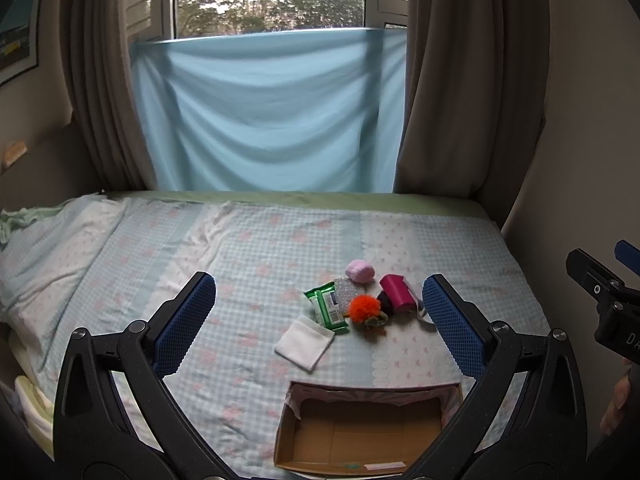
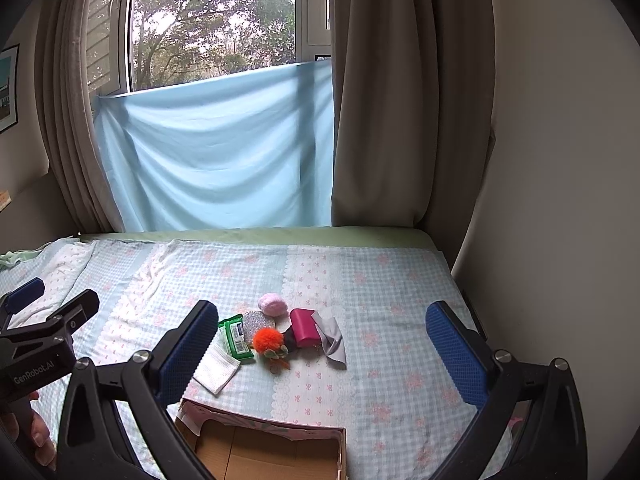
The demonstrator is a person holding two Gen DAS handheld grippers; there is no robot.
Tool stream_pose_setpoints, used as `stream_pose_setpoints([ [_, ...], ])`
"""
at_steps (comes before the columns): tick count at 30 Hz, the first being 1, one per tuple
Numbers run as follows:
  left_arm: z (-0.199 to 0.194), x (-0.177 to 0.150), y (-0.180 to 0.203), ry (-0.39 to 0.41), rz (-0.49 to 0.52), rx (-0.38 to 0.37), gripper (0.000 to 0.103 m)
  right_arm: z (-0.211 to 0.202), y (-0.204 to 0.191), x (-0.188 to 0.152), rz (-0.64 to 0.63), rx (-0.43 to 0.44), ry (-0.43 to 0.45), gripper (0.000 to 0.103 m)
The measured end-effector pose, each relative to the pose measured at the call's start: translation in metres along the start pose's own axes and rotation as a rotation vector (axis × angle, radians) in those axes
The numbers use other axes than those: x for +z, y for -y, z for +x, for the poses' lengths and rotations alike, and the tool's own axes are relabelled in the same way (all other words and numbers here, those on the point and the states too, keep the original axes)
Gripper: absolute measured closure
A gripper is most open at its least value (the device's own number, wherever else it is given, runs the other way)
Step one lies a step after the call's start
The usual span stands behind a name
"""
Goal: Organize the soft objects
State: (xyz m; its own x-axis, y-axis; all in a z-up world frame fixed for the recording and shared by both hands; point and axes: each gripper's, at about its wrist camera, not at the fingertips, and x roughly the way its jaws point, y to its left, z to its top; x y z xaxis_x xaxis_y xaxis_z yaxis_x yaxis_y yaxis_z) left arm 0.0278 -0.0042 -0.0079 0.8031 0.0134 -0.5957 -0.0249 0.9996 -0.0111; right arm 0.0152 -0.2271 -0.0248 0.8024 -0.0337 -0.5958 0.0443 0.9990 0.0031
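A checked bedspread covers the bed below a window with blue cloth. Both the left gripper and right gripper hang spread, gripping nothing. Ahead lie the orange pom-pom, wipes pack and white cloth; the cardboard box sits nearest. Only the right view shows the grey cloth fully.

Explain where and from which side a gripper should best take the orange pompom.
Probably grip the fluffy orange pompom across its round middle, coming from above: it sits proud of the bed, while the green pack crowds one side and the pink pouch lies near the other.
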Motion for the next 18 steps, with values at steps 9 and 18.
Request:
stream_pose_setpoints([
  [9,0.002,0.0,0.002,-0.01,-0.003,-0.008,0.0,0.0,-0.001,0.0,0.001,0.001,0.001,0.0],
  [18,0.013,0.004,-0.001,-0.035,-0.01,-0.024,0.0,0.002,-0.005,0.002,0.006,0.007,-0.003,0.0],
])
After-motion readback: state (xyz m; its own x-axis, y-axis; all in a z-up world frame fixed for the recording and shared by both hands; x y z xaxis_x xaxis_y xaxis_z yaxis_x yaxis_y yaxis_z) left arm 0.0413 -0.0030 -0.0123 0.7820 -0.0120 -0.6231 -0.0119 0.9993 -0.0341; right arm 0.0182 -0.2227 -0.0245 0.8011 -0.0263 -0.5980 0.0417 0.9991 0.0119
